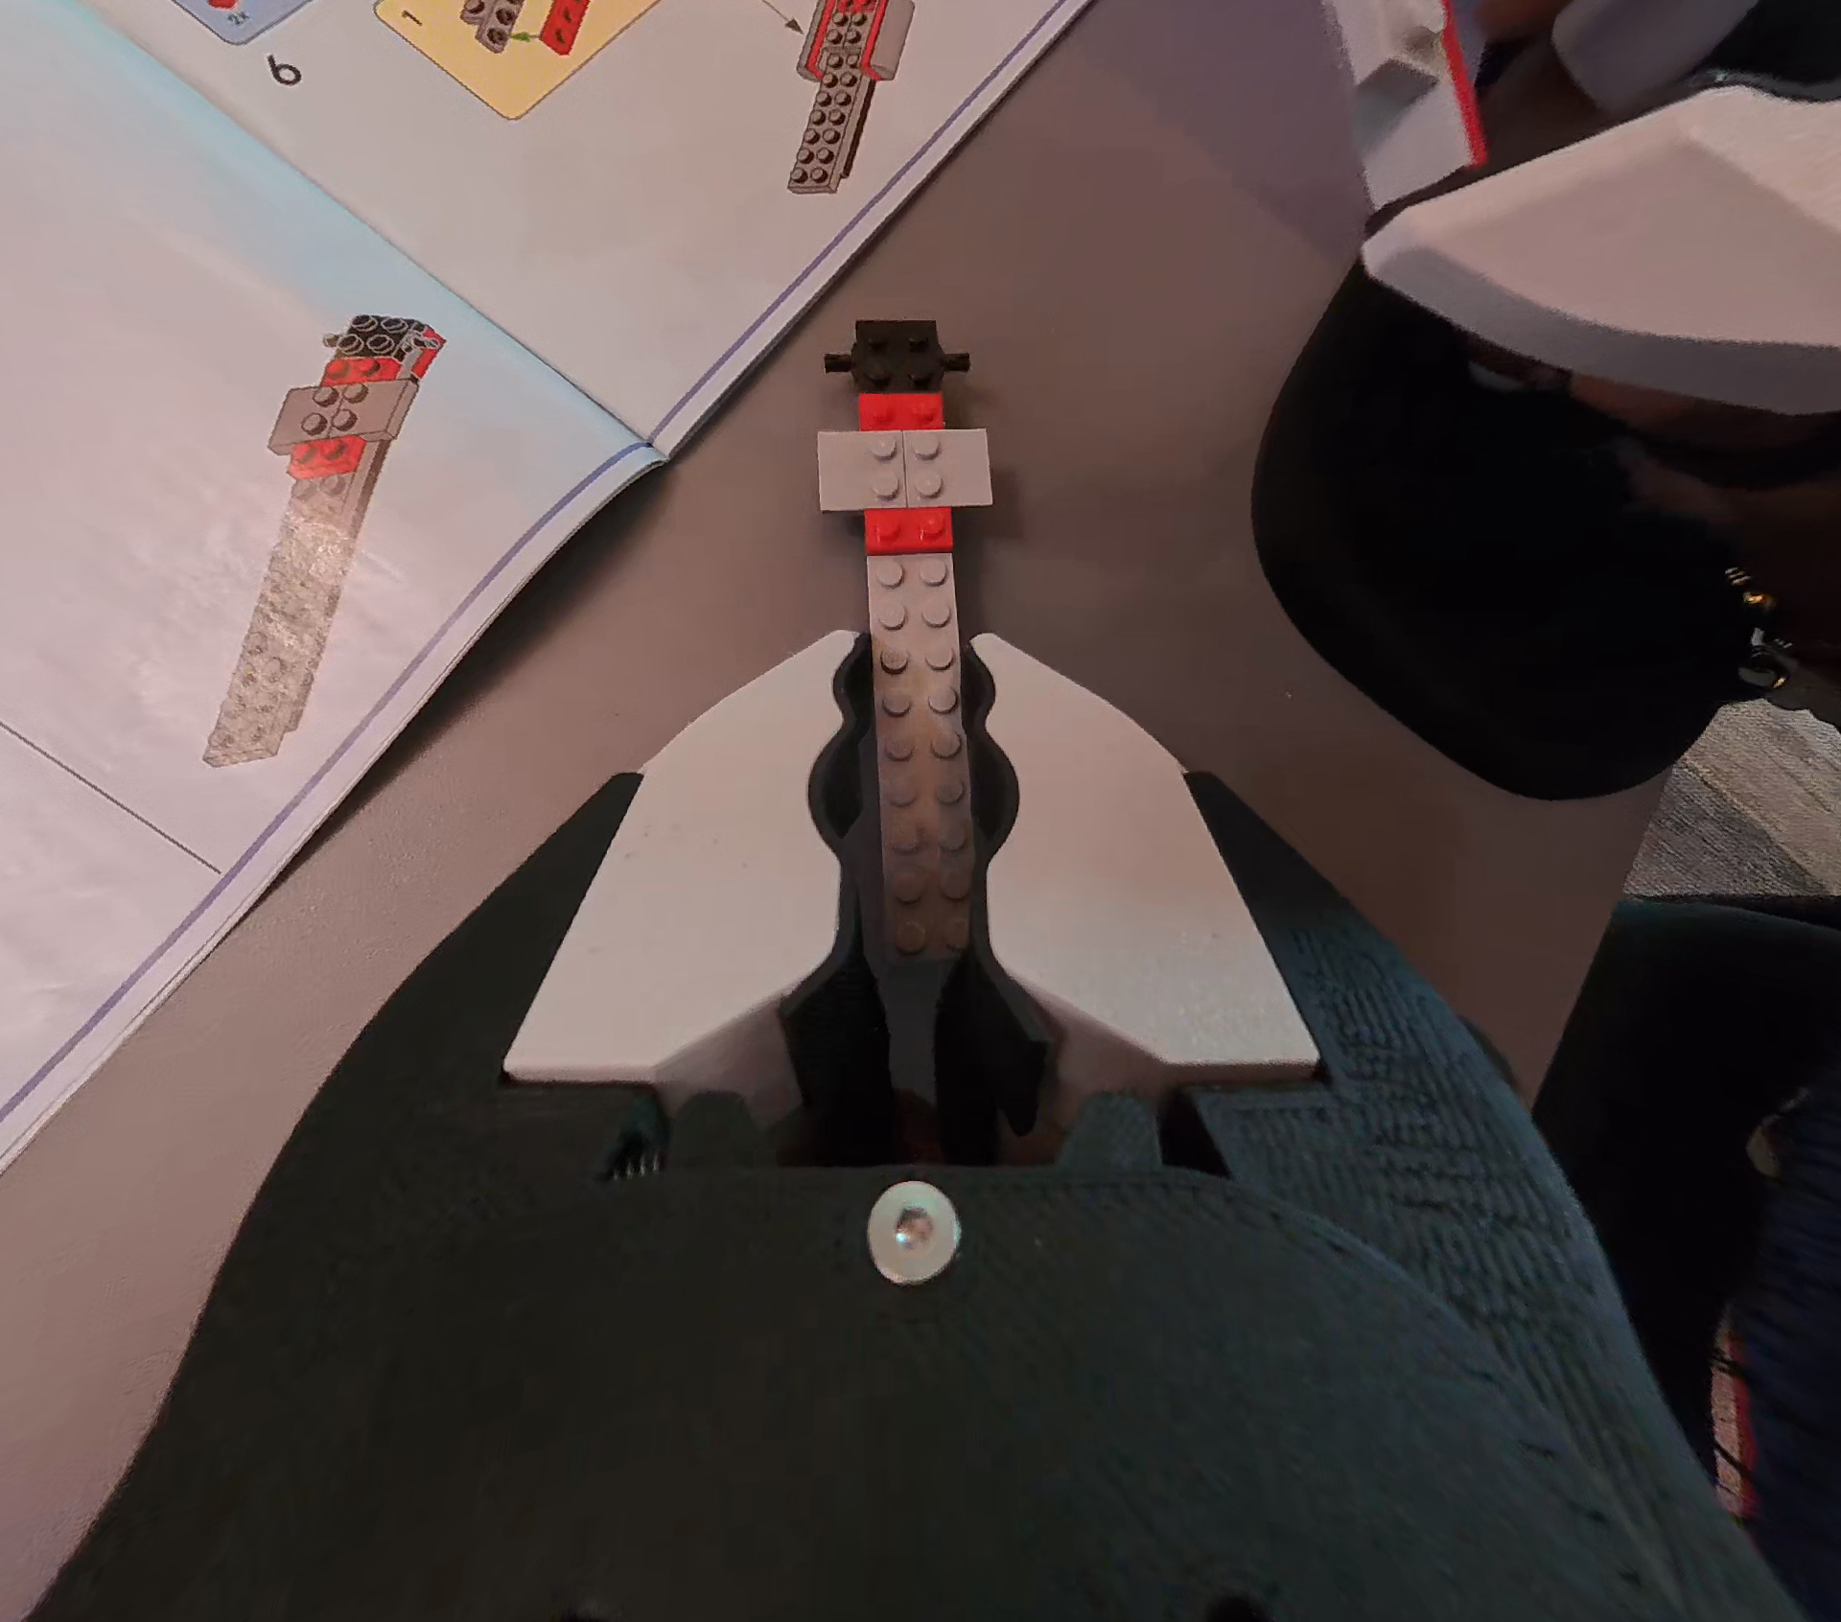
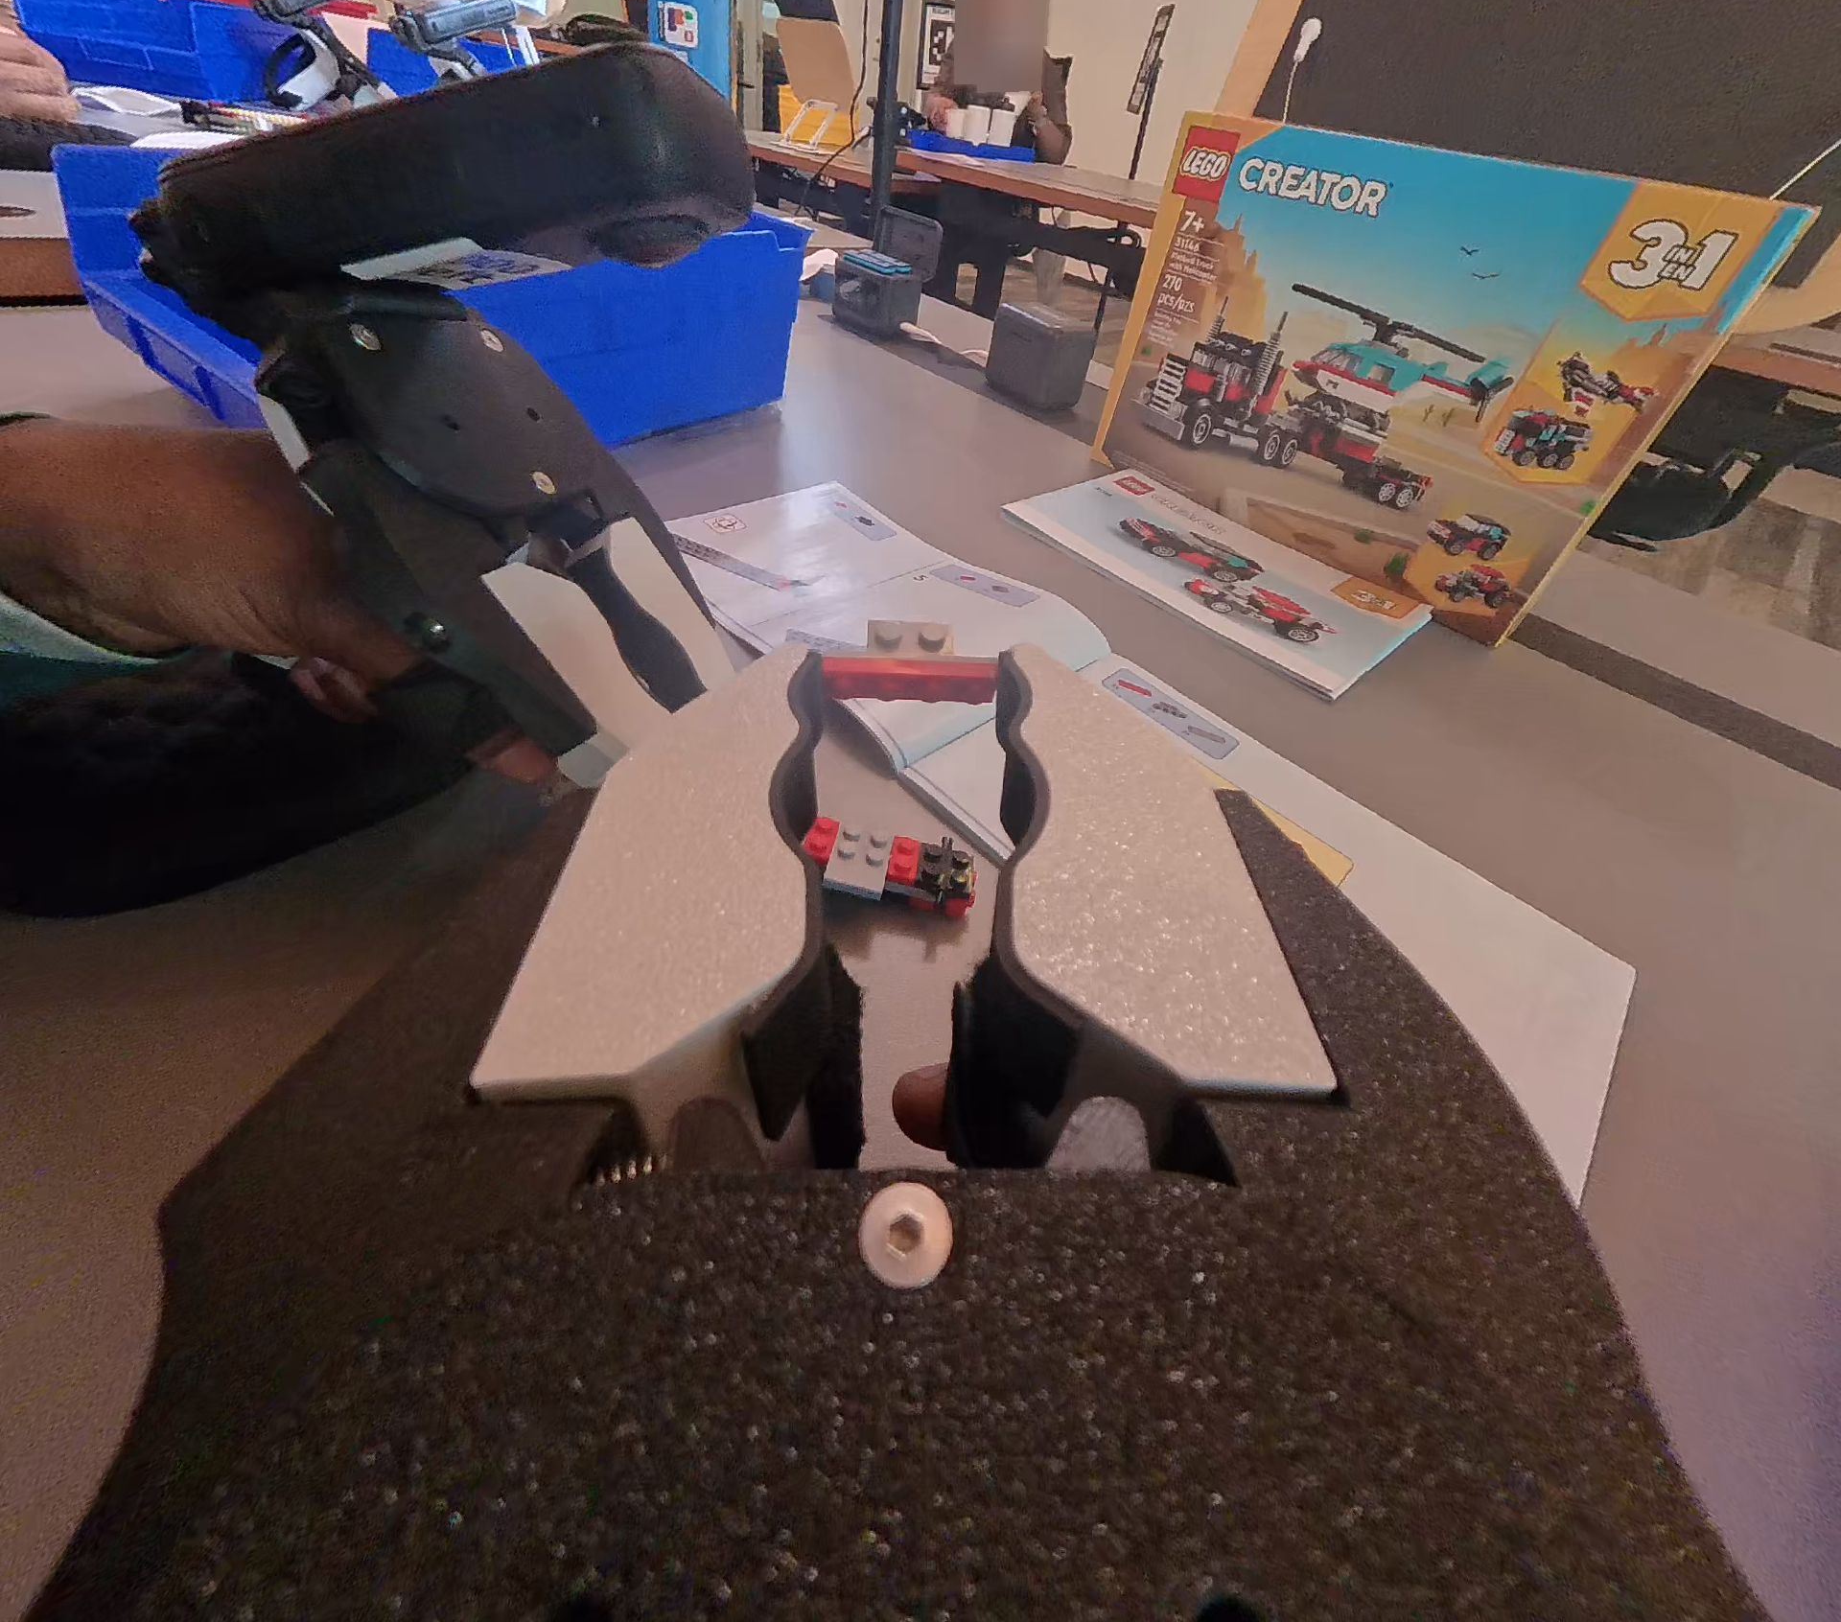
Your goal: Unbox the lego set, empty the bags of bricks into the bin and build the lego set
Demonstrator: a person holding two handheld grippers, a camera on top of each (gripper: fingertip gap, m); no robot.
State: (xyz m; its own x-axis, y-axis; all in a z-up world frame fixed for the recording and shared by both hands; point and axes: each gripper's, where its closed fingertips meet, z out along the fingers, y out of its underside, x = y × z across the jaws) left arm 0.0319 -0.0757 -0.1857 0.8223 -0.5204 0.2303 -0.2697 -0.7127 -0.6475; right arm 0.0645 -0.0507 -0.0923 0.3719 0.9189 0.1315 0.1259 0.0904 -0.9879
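My left gripper point(image 1: 912, 648) is shut on the long grey plate point(image 1: 921, 777) of a partly built model. The model's far end point(image 1: 902, 459) carries red bricks, a grey winged piece and a black brick, and sticks out over the grey table. My right gripper point(image 2: 909, 668) is shut on a small red plate with a grey brick on it point(image 2: 909, 658). It holds this just above the model's end point(image 2: 897, 867). In the left wrist view the right gripper point(image 1: 1415, 20) and its piece are blurred at the upper right. The open instruction booklet point(image 1: 398, 279) lies to the left.
A blue bin point(image 2: 648, 339) stands at the back left behind the left gripper's body point(image 2: 448, 399), which a hand holds. The set's box point(image 2: 1445, 379) stands upright at the right, with a second booklet point(image 2: 1225, 578) lying in front of it. Other tables and a person are far behind. My hands' fingertips stand some 10 cm from each other.
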